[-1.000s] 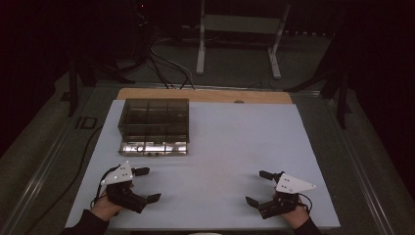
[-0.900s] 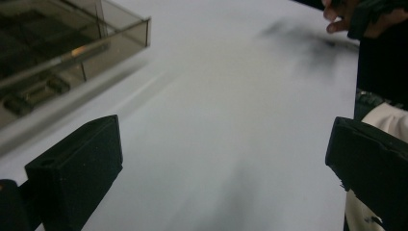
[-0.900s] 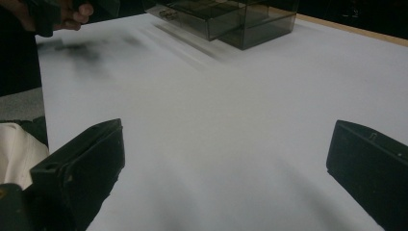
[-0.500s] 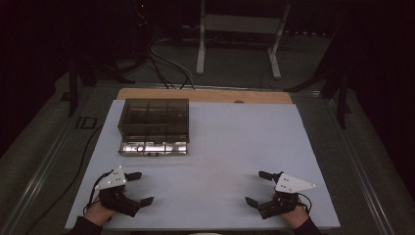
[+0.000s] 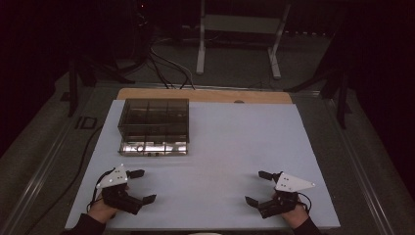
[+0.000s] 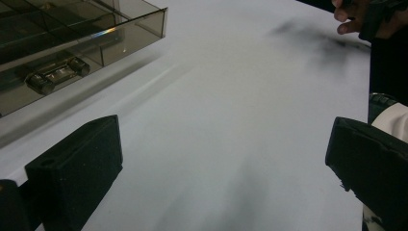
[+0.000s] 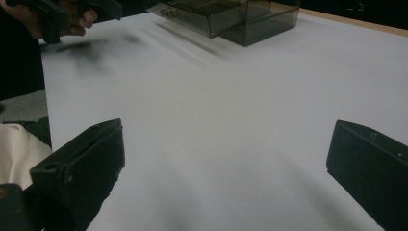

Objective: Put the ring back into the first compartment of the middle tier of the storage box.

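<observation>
A smoky transparent compartment box [image 5: 154, 125] stands at the back left of the white sheet [image 5: 230, 142], with small metal parts showing in its front row. My left gripper [image 5: 145, 185] rests near the front left edge, jaws wide apart and nothing between them. My right gripper [image 5: 255, 187] mirrors it at the front right, also open and empty. In the left gripper view, the left gripper [image 6: 223, 168] looks over bare sheet with the box [image 6: 72, 43] at upper left. From the right gripper [image 7: 226, 168], the box [image 7: 231, 14] lies far ahead.
A wooden board edge [image 5: 205, 94] runs along the back of the sheet. Beyond the table stand a metal frame [image 5: 235, 44] and floor cables [image 5: 166, 63]. The other hand with its gripper shows at top right [image 6: 356, 19] and top left [image 7: 57, 17] of the gripper views.
My left gripper dipped slightly toward the near edge and came back a little. The right gripper has held almost still. Both stay open.
</observation>
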Demonstrator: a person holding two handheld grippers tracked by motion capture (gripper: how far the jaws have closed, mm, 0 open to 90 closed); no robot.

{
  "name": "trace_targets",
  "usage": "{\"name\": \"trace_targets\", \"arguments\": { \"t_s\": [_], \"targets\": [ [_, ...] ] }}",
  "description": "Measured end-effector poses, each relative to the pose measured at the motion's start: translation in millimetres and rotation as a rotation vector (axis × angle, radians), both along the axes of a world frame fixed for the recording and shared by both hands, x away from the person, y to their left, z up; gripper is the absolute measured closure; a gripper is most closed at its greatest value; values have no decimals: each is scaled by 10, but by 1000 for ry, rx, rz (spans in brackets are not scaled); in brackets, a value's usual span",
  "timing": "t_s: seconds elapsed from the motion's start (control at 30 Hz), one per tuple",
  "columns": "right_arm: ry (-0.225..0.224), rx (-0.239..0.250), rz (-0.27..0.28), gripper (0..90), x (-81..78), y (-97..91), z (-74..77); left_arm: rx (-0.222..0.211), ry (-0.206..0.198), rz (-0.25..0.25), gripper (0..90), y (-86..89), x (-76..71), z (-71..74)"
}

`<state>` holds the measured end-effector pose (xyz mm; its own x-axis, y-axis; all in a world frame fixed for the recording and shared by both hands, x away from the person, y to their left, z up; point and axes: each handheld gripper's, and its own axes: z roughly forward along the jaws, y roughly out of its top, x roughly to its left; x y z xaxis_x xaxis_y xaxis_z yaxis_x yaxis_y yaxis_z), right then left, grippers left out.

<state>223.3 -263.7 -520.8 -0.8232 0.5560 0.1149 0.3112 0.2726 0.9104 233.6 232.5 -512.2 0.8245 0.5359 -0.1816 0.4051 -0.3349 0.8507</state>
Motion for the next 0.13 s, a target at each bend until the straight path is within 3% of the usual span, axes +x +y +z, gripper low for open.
{"name": "trace_targets", "arguments": {
  "t_s": [0.13],
  "targets": [
    [-2, -7, 3, 0, -3, 5, 1, -3, 3, 0, 9, -4, 4, 4]
  ]
}}
